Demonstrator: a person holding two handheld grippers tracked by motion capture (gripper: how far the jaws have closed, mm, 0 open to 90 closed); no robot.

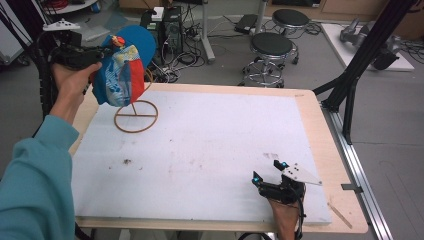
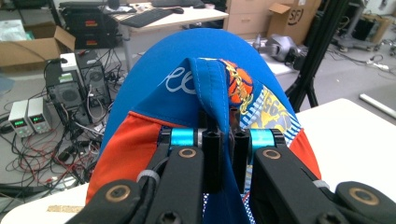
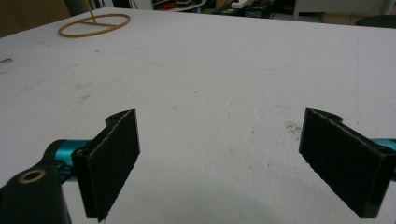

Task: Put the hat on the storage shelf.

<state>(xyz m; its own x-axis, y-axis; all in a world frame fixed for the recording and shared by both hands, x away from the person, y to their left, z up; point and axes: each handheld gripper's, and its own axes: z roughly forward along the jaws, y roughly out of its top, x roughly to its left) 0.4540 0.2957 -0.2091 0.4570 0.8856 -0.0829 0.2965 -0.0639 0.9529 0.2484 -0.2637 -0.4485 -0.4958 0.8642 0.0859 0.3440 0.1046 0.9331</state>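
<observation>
Cap (image 1: 120,75) is up in the air at the far left corner of the table (image 1: 210,145), pinched in your left gripper (image 1: 100,54) and hanging just over the wire stand (image 1: 136,116). In the left gripper view the jaws stand pressed together on a fold of the blue cloth at the cap's back edge, with the brim (image 2: 205,60) pointing away from you and the orange panels (image 2: 135,144) drooping to either side. That puts the crown below and beyond your fingertips, open side facing down toward the stand's ring base. The stand's upright is mostly hidden behind the cloth, so you cannot tell yet whether the cap is touching its top or hanging clear of it.

Your right gripper (image 1: 270,172) rests low at the near right edge, well apart from the cap, its jaws spread wide with nothing but bare white surface between the pads (image 3: 114,158). Your left hand is the nearer by far, so the coming placement probably turns on lining the cap's hollow over the stand's post before you let go.
</observation>
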